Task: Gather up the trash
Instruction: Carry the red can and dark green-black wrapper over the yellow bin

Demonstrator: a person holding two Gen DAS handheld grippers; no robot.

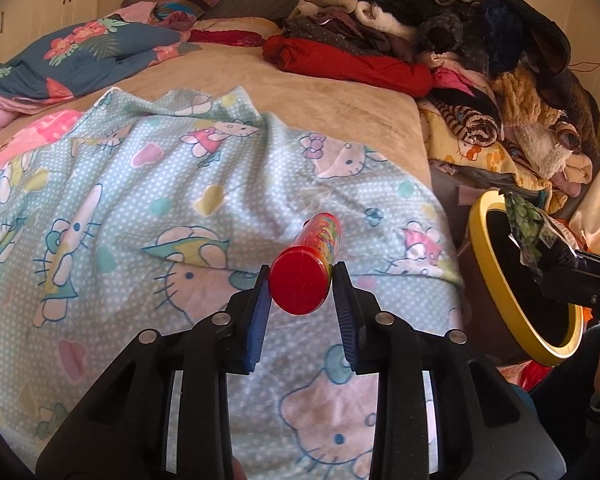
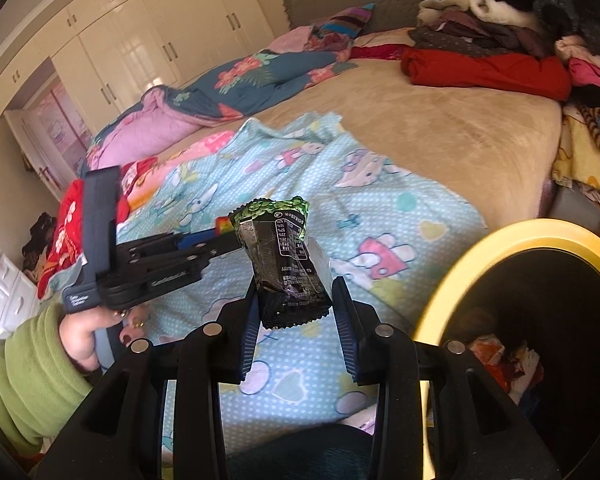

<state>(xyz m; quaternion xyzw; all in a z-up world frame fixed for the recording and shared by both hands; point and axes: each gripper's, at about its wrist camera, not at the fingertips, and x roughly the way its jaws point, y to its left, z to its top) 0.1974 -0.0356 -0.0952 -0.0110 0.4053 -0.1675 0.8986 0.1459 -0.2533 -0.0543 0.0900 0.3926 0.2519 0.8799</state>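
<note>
My left gripper (image 1: 300, 276) is shut on a red-capped candy tube (image 1: 306, 276) and holds it above the Hello Kitty blanket (image 1: 140, 208). My right gripper (image 2: 294, 292) is shut on a black and green snack wrapper (image 2: 284, 264), beside the yellow-rimmed trash bin (image 2: 512, 236). In the left wrist view the bin (image 1: 484, 240) stands right of the bed, with the right gripper (image 1: 556, 264) and wrapper (image 1: 528, 224) over its rim. In the right wrist view the left gripper (image 2: 228, 236) is at the left, its tube end (image 2: 225, 225) peeking out. Trash (image 2: 508, 364) lies inside the bin.
A beige bed (image 1: 320, 92) carries a floral quilt (image 1: 80, 56) at the back left and a heap of clothes (image 1: 440, 40) at the back right. White wardrobes (image 2: 140, 40) line the far wall. A green-sleeved arm (image 2: 24, 376) holds the left gripper.
</note>
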